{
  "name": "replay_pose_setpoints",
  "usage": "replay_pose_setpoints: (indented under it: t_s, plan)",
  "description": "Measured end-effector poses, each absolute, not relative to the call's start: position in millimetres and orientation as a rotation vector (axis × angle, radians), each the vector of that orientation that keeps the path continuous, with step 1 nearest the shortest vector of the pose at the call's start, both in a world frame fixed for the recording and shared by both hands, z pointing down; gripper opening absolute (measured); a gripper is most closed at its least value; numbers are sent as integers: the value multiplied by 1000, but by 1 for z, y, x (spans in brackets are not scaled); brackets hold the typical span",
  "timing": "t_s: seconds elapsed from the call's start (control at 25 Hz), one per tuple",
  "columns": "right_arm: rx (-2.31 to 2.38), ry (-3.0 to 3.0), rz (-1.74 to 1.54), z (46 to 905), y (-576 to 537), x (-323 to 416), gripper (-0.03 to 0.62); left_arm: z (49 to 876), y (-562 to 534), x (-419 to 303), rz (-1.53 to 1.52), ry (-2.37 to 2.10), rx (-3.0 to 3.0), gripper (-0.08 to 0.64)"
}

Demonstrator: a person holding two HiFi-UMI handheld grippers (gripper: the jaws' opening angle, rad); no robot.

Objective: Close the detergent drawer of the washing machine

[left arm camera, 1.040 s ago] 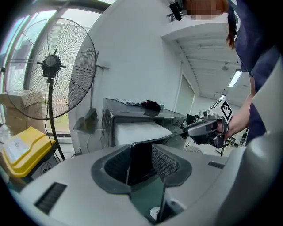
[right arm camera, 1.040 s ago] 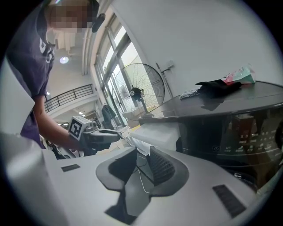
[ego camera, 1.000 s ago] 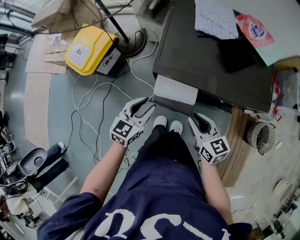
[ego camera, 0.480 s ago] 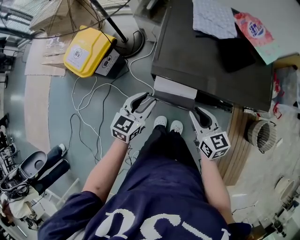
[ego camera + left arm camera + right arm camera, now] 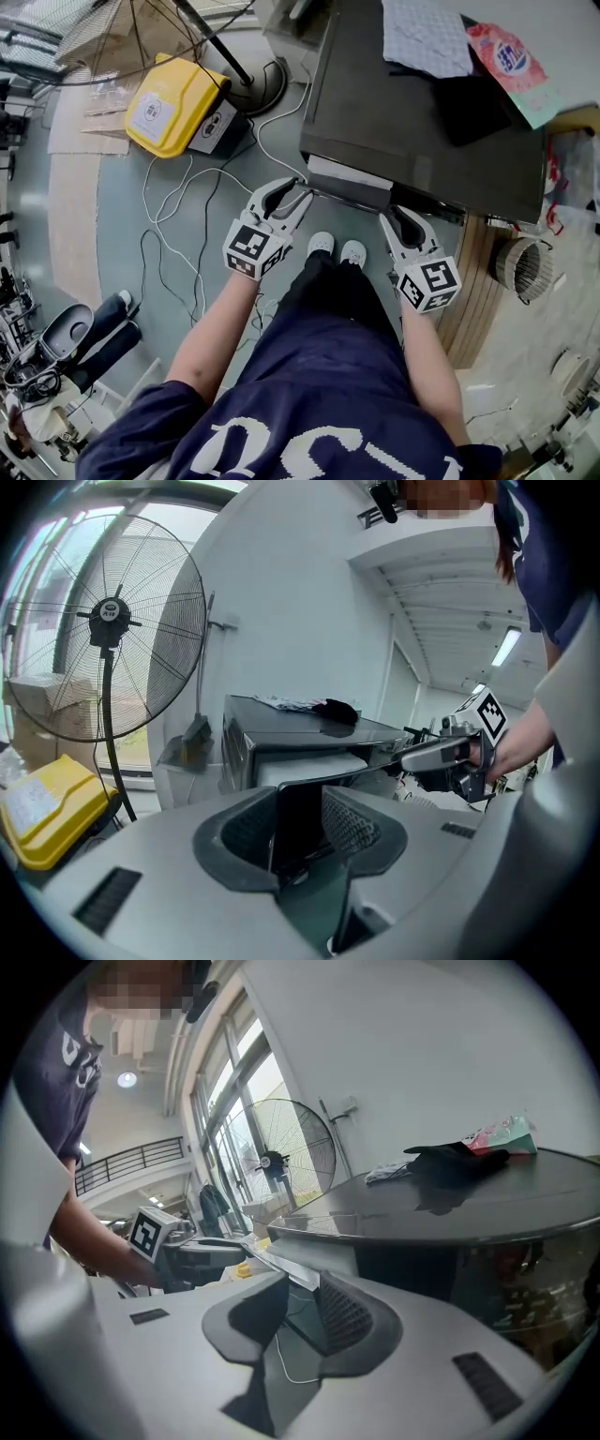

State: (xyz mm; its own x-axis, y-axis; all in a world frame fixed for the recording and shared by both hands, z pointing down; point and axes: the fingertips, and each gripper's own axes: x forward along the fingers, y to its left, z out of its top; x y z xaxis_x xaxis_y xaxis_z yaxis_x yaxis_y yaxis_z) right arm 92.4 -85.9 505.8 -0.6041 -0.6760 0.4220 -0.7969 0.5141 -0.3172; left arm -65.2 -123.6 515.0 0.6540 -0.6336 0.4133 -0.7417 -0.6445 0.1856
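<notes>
Grey-green floor [image 5: 112,216] is showing beneath both claws, with loose cables [image 5: 178,234] trailing over it and a yellow case [image 5: 173,103] lying well off beyond the left claw's outer side. Ahead of both claws the dark washing machine [image 5: 403,122] is standing, carrying a cloth [image 5: 427,37] and a packet [image 5: 511,56] on its top, far past the claw tips.

The detergent drawer [image 5: 349,176] is sticking out of the machine's front by a short pale strip, lying between the two claws and nearer the left one. The left claw [image 5: 292,194] is pointing at the drawer's near corner with its jaws standing wide. In its own view the drawer's dark front is filling the gap just beyond the tips, and whether the pads are touching it is not something I can tell. It is gripping nothing. The right claw [image 5: 394,217] is hovering just beside the drawer's other end, close under the machine's front edge. Its jaws are partly apart and holding nothing; only floor and a white cable are showing through the gap, with the drawer's pale edge lying off its left jaw.

Judging from how things lie, the closing is looking well along but not done. The drawer is not yet sitting flush, so a last push straight ahead of the left claw seems to be what is left.
</notes>
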Motion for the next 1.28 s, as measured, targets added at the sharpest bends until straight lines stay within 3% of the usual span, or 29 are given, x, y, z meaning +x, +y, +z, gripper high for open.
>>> replay_pose_setpoints:
  t_s: [1.12, 1.28]
  plan:
    - [1388, -2446, 616, 503, -116, 97, 126, 514, -155, -61, 443, -1163, 2524, 163]
    - [1399, -2426, 582, 504, -115, 101, 152, 514, -153, -63, 460, -1220, 2531, 163]
